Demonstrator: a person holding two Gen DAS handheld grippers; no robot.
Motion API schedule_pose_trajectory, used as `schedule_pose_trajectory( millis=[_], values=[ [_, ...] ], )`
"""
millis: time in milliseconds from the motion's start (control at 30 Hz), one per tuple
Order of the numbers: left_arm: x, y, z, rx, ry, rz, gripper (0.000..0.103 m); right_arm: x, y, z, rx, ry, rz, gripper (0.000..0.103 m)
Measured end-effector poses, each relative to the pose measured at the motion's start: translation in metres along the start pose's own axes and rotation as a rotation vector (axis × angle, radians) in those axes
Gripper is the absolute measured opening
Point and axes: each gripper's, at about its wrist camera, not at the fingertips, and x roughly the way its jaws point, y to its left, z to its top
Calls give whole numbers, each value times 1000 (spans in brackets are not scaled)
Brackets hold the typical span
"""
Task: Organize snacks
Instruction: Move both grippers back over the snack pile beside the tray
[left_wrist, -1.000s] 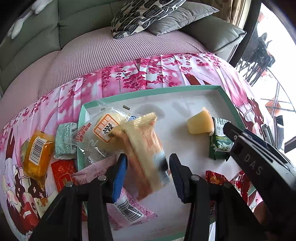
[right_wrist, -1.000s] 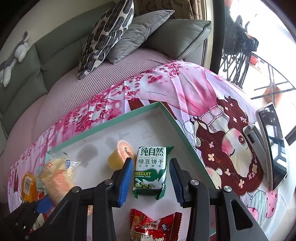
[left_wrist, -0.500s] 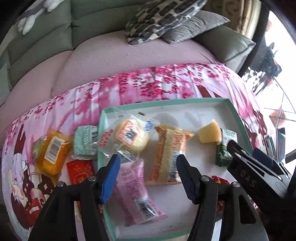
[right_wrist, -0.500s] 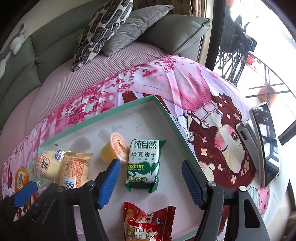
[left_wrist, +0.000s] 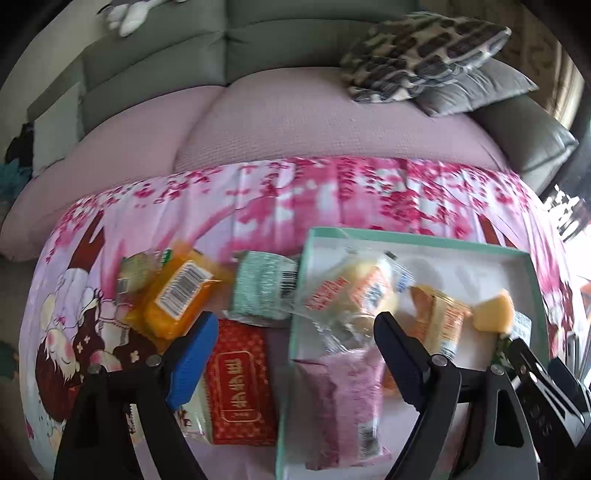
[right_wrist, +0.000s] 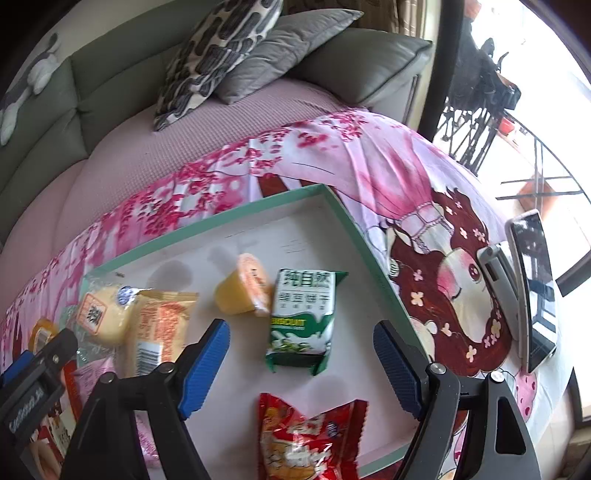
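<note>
A green-rimmed white tray (left_wrist: 532, 280) (right_wrist: 347, 218) lies on a pink printed cloth. It holds a bun packet (left_wrist: 354, 291), an orange wafer packet (left_wrist: 439, 321) (right_wrist: 159, 328), a pink packet (left_wrist: 347, 402), a jelly cup (right_wrist: 243, 288), a green biscuit packet (right_wrist: 303, 314) and a red snack bag (right_wrist: 306, 439). On the cloth left of the tray lie a red packet (left_wrist: 240, 384), a teal packet (left_wrist: 262, 291) and an orange packet (left_wrist: 181, 299). My left gripper (left_wrist: 291, 362) is open and empty over the tray's left edge. My right gripper (right_wrist: 301, 369) is open and empty above the biscuit packet.
A pink-covered sofa seat with patterned and grey cushions (right_wrist: 236, 55) lies behind the cloth. A phone on a stand (right_wrist: 532, 288) sits at the cloth's right edge. A window and balcony railing are at the far right.
My left gripper let go of the orange wafer packet in the tray, opened and moved left. My right gripper opened wide off the green biscuit packet, which stays in the tray.
</note>
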Motion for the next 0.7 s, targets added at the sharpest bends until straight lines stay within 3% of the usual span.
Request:
schedule_pose_trajectory(
  millis=[67, 167, 700],
  values=[
    [1, 5, 1, -19, -1, 12, 87, -3, 4, 0, -12, -7, 6, 95],
    [3, 13, 1, -45, 4, 34, 87, -7, 10, 0, -24, -25, 18, 103],
    [-6, 53, -6, -138, 13, 70, 87, -19, 41, -5, -110, -44, 98, 103]
  ],
)
